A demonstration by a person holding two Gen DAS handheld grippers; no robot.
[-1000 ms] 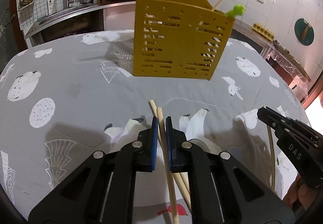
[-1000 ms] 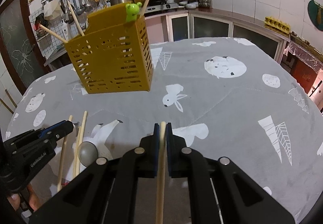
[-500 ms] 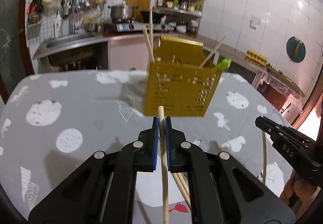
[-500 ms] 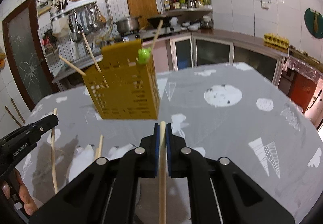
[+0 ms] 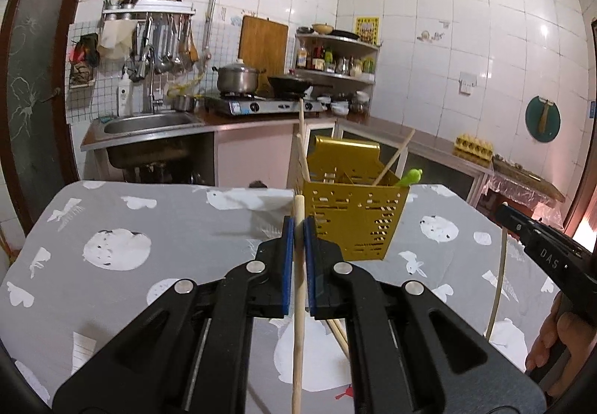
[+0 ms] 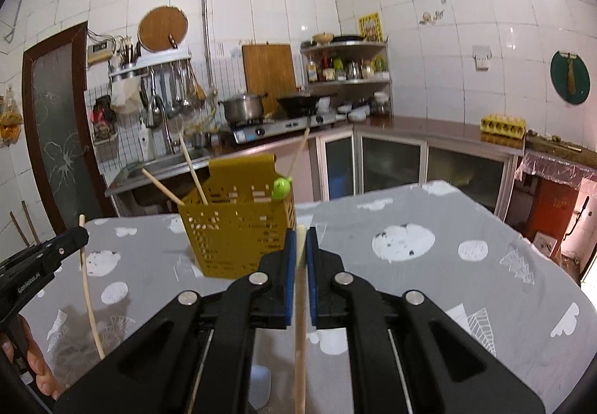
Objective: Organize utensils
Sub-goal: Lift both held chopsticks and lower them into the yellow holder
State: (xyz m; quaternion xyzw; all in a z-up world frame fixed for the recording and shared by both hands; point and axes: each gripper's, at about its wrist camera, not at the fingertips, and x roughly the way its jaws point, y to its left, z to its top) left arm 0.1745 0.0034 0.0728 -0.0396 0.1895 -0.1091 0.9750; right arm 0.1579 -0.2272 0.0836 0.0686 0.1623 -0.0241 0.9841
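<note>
- The left tool [image 5: 298, 223] is clamping tight on a chopstick [image 5: 297, 320], its end sticking up just past the pads.
- The right tool [image 6: 300, 234] is likewise gripping its own chopstick [image 6: 299, 350].
- The yellow holder [image 5: 354, 223] is standing on the worktop [image 5: 168, 227] ahead of both tools, with chopsticks leaning inside it.

Both claws lifted chopsticks [image 5: 297, 302] up off table [image 5: 179, 227].
</note>
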